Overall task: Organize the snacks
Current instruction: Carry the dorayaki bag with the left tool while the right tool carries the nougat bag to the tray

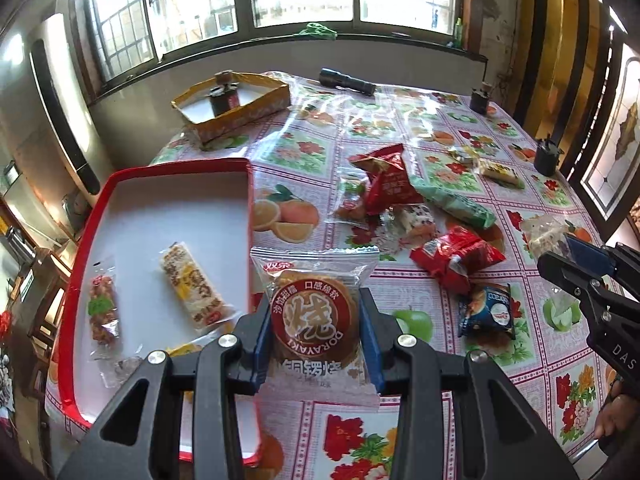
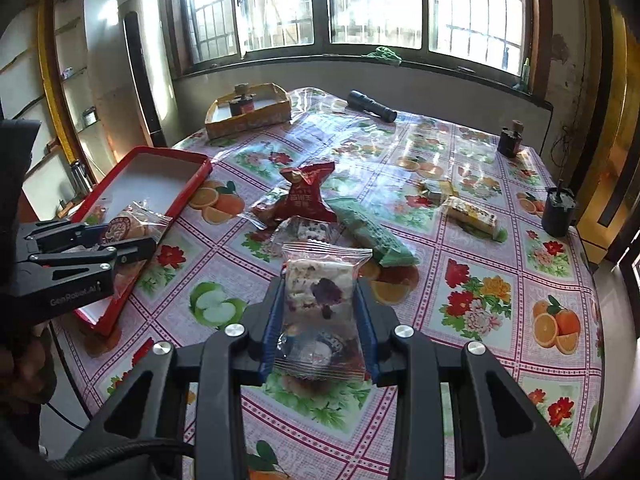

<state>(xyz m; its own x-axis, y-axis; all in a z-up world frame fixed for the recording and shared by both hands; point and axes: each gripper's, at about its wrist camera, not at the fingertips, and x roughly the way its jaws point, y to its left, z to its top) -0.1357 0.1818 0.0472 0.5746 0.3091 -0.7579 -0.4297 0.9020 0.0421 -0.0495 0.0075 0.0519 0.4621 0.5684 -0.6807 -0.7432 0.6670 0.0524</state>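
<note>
My left gripper (image 1: 315, 304) is shut on a clear dorayaki pack (image 1: 316, 320), held up just right of the red tray (image 1: 76, 280). A nut bar (image 1: 102, 312) and a rice bar (image 1: 194, 288) lie in the tray. My right gripper (image 2: 320, 286) is shut on a clear nougat pack (image 2: 320, 292) above the table's near middle. From the right wrist, the left gripper (image 2: 128, 236) shows at the left by the tray (image 2: 176, 156). Loose snacks lie mid-table: a red pack (image 1: 390, 180), a green pack (image 1: 456, 200), a second red pack (image 1: 456, 256) and a blue pack (image 1: 486, 312).
A yellow cardboard box (image 1: 240, 112) with a small bottle in it stands at the back left. A black flashlight (image 1: 346, 80) lies at the far edge. Two dark jars (image 1: 480, 100) (image 1: 546, 158) stand on the right. A yellow-white bar (image 2: 472, 214) lies apart on the floral cloth.
</note>
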